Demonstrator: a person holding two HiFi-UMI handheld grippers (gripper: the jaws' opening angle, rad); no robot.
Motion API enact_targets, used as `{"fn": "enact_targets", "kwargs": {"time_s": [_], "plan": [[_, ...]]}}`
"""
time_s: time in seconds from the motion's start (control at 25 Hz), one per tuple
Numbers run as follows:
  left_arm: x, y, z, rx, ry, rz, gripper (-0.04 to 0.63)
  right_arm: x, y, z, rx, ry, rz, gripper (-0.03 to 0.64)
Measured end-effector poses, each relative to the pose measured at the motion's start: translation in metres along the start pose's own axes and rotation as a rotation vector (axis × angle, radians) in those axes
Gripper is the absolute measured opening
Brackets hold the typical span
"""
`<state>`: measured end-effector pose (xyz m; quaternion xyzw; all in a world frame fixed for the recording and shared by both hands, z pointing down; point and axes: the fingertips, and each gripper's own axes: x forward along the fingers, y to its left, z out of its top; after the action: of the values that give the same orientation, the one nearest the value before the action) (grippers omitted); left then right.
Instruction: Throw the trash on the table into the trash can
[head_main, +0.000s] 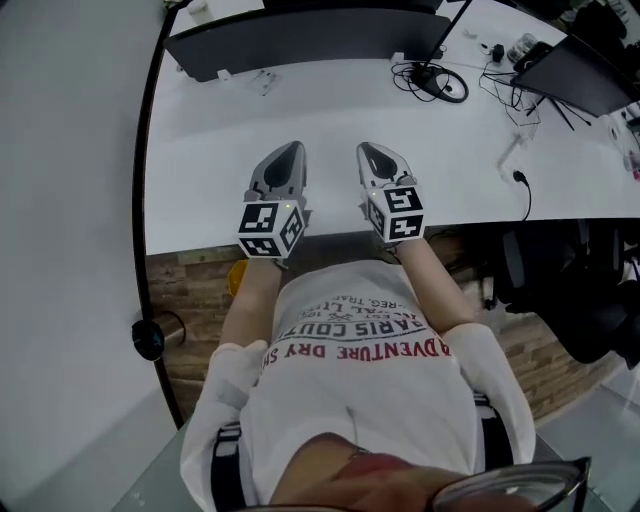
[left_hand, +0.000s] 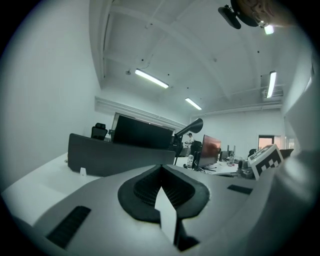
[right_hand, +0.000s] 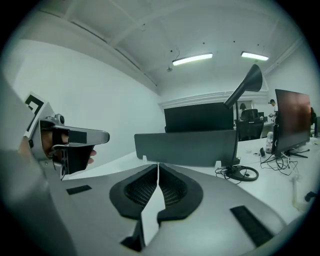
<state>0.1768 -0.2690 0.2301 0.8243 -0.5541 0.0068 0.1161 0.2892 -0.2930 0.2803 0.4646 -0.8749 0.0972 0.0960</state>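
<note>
Head view: left gripper (head_main: 289, 150) and right gripper (head_main: 373, 152) hover side by side over the table (head_main: 200, 160). No trash lies ahead of or beside either, and no trash can shows. Left gripper view: jaws pressed together, empty. Right gripper view: the same, so the clearing looks finished.

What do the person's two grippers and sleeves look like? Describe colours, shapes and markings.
The left gripper and right gripper are light grey, tapering shells with dark ribbed pads lining the jaws. Each carries a cube of black-and-white square markers at its rear. The person wears a white T-shirt with short sleeves and printed lettering.
</note>
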Motion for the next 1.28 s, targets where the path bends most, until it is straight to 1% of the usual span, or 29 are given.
{"fn": "enact_targets", "kwargs": {"time_s": [0.12,0.24,0.4,0.64,0.8,1.04,1.28], "plan": [[-0.006,-0.007,-0.005,-0.007,0.009,-0.021,0.023,-0.008,0.003,-0.004,0.004,0.004,-0.014,0.032],[-0.013,-0.006,-0.008,-0.014,0.011,-0.02,0.023,-0.009,0.01,-0.004,0.002,0.005,-0.008,0.032],[-0.027,0.01,-0.011,-0.064,0.012,0.021,0.023,-0.005,0.029,-0.003,-0.01,0.008,0.024,0.032],[-0.055,0.038,-0.018,-0.071,0.021,0.074,0.023,0.011,0.064,-0.004,-0.033,0.021,0.086,0.032],[-0.072,0.056,-0.025,-0.059,0.029,0.118,0.023,0.024,0.08,-0.001,-0.034,0.031,0.122,0.032],[-0.071,0.1,-0.025,-0.076,0.036,0.198,0.023,0.076,0.093,0.017,-0.029,0.091,0.208,0.032],[-0.037,0.157,-0.019,-0.102,0.045,0.262,0.023,0.167,0.091,0.024,-0.017,0.2,0.301,0.033]]}}
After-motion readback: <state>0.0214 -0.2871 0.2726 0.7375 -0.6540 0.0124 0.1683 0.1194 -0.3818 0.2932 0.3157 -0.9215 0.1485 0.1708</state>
